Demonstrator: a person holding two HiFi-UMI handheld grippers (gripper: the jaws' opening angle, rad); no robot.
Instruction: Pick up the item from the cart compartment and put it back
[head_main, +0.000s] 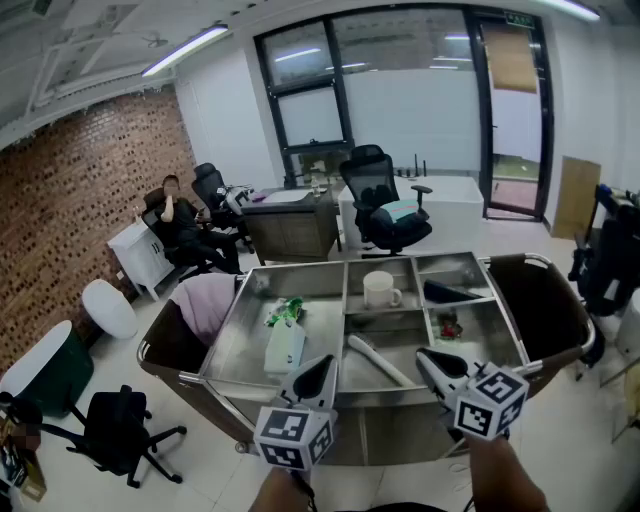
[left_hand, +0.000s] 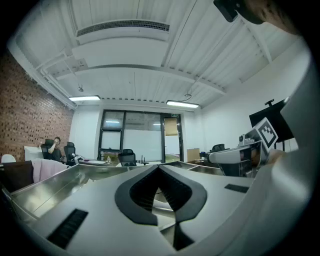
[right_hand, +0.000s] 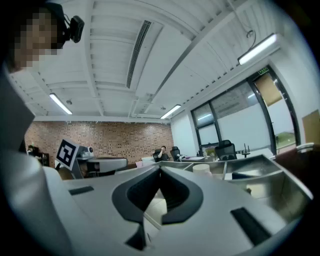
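White cylindrical tube in stainless-steel cart lies diagonally between closed, empty left tool and right tool, likewise closed; near end toward the right.

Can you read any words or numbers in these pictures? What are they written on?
No text here can be read.
Too small to read: the green sign at the top right of the head view.
Too blurred to read: print on the green packet in the cart.
No letters: the black-and-white square markers on the left gripper and right gripper.
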